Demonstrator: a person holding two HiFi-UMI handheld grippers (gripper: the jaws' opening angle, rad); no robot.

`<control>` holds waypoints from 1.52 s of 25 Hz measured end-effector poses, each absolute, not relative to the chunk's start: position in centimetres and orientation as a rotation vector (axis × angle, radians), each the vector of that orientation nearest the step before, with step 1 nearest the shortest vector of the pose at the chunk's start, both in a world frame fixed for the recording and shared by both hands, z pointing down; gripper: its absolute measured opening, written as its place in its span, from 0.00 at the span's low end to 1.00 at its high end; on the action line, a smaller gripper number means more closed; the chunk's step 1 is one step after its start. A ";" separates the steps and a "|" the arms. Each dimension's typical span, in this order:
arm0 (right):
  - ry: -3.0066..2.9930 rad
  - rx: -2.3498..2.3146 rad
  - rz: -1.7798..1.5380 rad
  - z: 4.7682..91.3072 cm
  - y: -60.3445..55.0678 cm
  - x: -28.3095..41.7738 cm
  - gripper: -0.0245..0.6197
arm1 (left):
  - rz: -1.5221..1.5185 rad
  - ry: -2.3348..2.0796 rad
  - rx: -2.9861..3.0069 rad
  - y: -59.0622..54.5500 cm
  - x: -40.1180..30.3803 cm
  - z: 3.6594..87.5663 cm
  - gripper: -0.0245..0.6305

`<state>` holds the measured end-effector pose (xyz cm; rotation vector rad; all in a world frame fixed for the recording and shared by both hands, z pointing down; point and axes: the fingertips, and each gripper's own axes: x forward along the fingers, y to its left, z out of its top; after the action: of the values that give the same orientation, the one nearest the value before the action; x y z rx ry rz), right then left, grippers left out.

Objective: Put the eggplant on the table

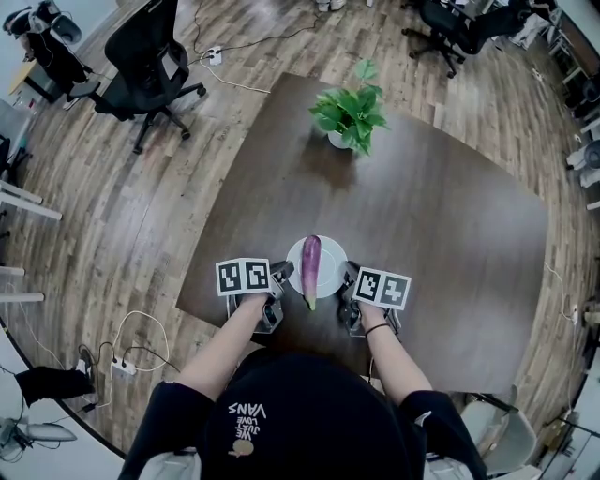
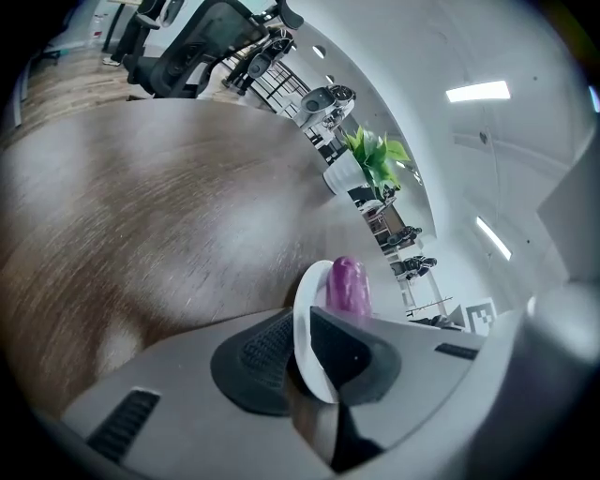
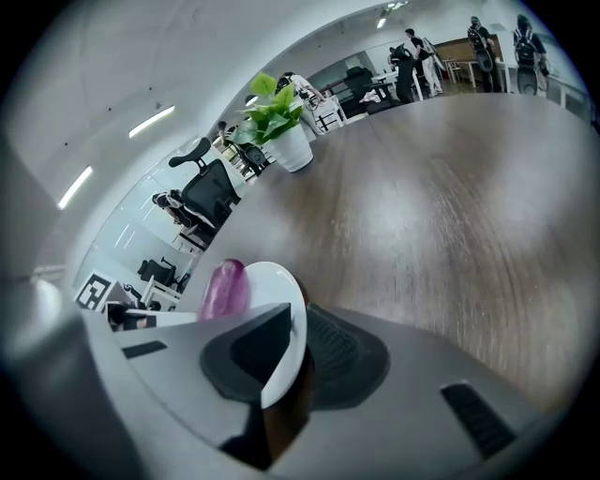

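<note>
A purple eggplant [image 1: 310, 270] lies lengthwise on a small white plate [image 1: 328, 255] over the near edge of the dark wooden table [image 1: 441, 206]. My left gripper [image 1: 277, 286] is shut on the plate's left rim and my right gripper [image 1: 349, 291] on its right rim. In the left gripper view the plate's rim [image 2: 307, 300] stands pinched between the pads of the left gripper [image 2: 305, 352], with the eggplant [image 2: 349, 284] just behind. The right gripper view shows the same: rim [image 3: 277, 291] between the pads of the right gripper [image 3: 298, 352], eggplant [image 3: 226, 289] beyond. Whether the plate rests on the table I cannot tell.
A potted green plant [image 1: 349, 114] in a white pot stands at the table's far side. Black office chairs [image 1: 150, 56] stand on the wooden floor at the far left, and another chair [image 1: 459, 23] at the far right. A power strip [image 1: 117, 364] with cables lies on the floor at the left.
</note>
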<state>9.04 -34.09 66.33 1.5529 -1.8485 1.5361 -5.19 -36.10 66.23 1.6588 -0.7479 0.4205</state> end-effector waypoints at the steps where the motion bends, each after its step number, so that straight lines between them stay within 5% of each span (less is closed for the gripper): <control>1: -1.846 1.544 1.517 66.3 -34.0 8.9 0.11 | 0.421 -0.746 1.663 -36.0 -5.2 66.1 0.11; 9: -1.872 1.516 1.475 66.0 -33.6 8.3 0.22 | 0.383 -0.747 1.697 -35.7 -4.9 65.4 0.24; 23: -2.026 1.612 1.236 60.9 -33.9 9.6 0.22 | 0.262 -0.832 1.845 -36.2 -5.8 60.7 0.24; 30: -2.163 1.627 1.051 56.9 -32.0 9.1 0.14 | 0.189 -0.836 2.085 -33.9 -4.6 55.9 0.09; 38: -2.334 1.679 0.822 51.9 -28.7 9.1 0.07 | 0.134 -0.992 2.268 -30.6 -5.4 52.4 0.06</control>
<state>9.10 -28.71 51.91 1.6795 -2.3344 0.8220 -5.43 -30.56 52.38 2.2679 -0.9920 0.1335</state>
